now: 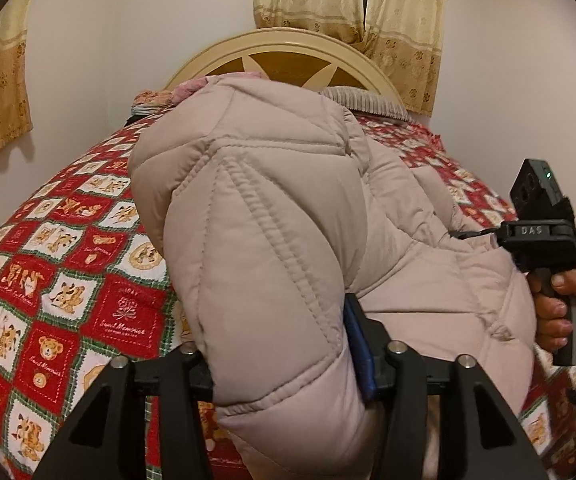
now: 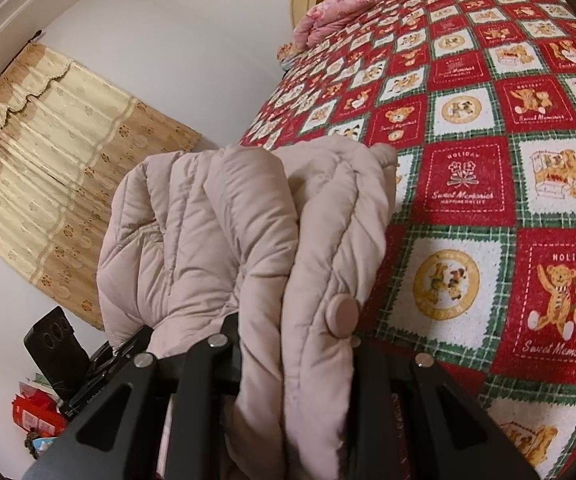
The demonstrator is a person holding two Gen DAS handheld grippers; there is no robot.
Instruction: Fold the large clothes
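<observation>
A pale pink quilted puffer jacket (image 1: 271, 208) is held up over the bed. My left gripper (image 1: 283, 360) is shut on a thick fold of the jacket; the padding hides the fingertips, and a blue pad shows at the right finger (image 1: 358, 344). My right gripper (image 2: 296, 344) is shut on another bunched part of the jacket (image 2: 223, 224), beside a round snap button (image 2: 342, 314). The right gripper's body and the hand holding it show in the left wrist view (image 1: 544, 236), at the jacket's right edge.
The bed has a red, white and green teddy-bear quilt (image 2: 488, 128). A pink folded blanket (image 2: 340, 8) lies by the round headboard (image 1: 288, 48). Beige curtains (image 2: 59, 152) hang on the walls. A black phone (image 2: 53, 344) and red boxes (image 2: 35, 412) sit low left.
</observation>
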